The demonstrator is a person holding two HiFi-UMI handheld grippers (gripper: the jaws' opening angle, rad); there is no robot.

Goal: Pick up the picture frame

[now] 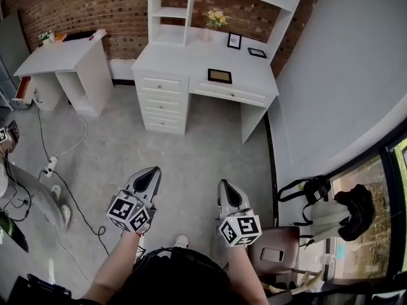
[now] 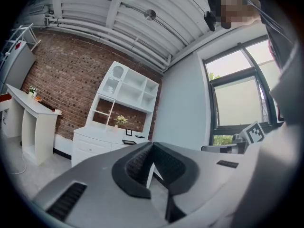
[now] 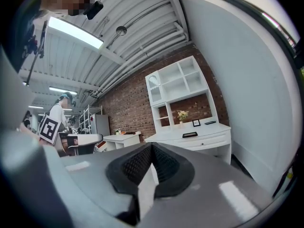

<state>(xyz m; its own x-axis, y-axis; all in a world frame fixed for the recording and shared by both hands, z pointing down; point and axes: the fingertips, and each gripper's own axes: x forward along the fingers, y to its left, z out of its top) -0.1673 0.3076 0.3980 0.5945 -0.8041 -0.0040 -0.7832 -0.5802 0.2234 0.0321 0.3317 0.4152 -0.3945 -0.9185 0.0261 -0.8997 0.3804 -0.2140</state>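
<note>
Brick wall at the back, grey floor, and the piece that matters is the white table [image 1: 184, 62] with the shelf hutch [image 1: 170, 11] on top, standing against that wall. The picture frame [image 1: 220, 75] I'd go for lies flat on the table, close to its front edge, just above the wide drawer [image 1: 229, 93]. Nothing is touching it.

Step-wise I'd call this the approach and nothing more. Both grippers are well short of the table, out over the open floor in front of it, pointing its way. The left hand-held gripper [image 1: 152, 171] has its jaws pressed together with nothing between them. The right hand-held gripper [image 1: 225, 184] is the same: closed tight and empty.

Next move, as I read it: close the gap to the table, spread one gripper's jaws before it arrives, then come in low at the front edge. A frame lying flat is awkward, so the jaws probably have to catch one of its edges. That's only my guess.

Head count:
- Frames on the table: three. There's the flat one by the front edge, a small upright frame [image 1: 234, 40] at the back, and a dark flat frame [image 1: 257, 53] toward the back right corner.
- Flower vase [image 1: 216, 20]: one, at the back of the table under the hutch.
- Hand-held grippers: two.
- White tables: two, with the smaller table [image 1: 60, 56] off to the left of the main one.
</note>
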